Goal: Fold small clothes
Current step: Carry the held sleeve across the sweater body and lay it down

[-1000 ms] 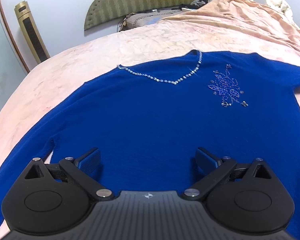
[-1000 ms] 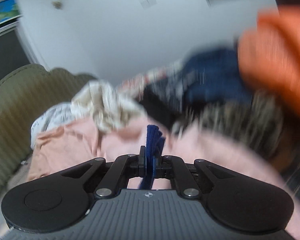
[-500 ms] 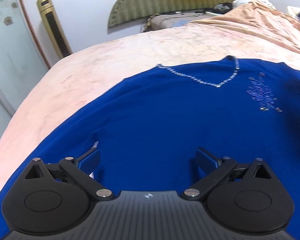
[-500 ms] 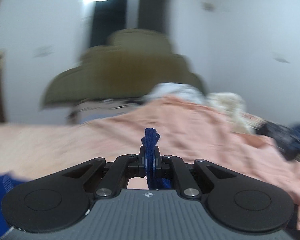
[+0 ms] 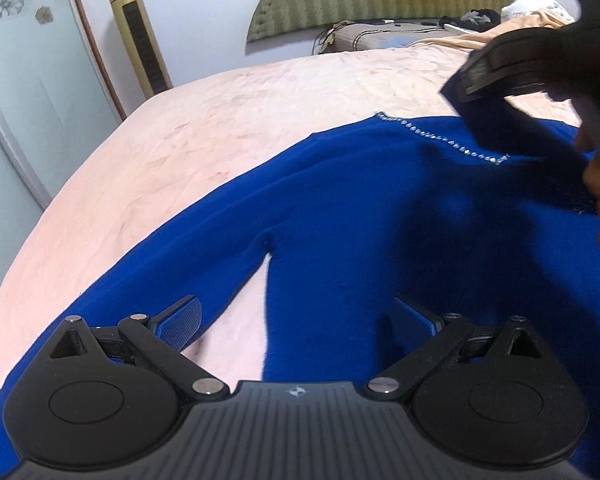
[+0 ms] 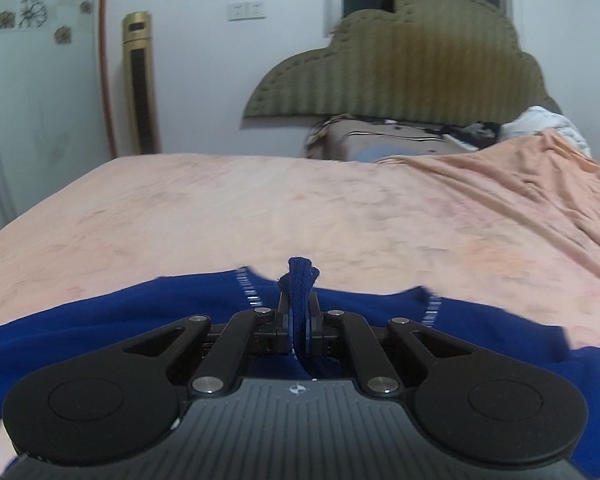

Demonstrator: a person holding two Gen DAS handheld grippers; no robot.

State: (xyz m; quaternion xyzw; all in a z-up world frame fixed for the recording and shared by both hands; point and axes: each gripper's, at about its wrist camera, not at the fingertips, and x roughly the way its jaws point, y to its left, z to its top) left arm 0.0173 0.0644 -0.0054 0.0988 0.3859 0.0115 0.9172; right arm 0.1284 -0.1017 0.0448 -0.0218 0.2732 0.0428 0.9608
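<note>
A royal-blue long-sleeved top with a rhinestone neckline lies face up on the pink bed. My left gripper is open and empty, low over the gap between the top's left sleeve and its body. My right gripper is shut on a bunched fold of the blue top and holds it above the neckline. The right gripper also shows in the left wrist view, over the top's right side, and hides that part.
The pink bedsheet stretches to an olive headboard. A rumpled peach blanket and a pile of clothes lie at the far right. A gold tower fan stands by the wall beyond the bed's left edge.
My right gripper swung left with the blue fabric in it and now hangs over the neckline. My left gripper shifted left, from over the top's body to the armpit gap.
</note>
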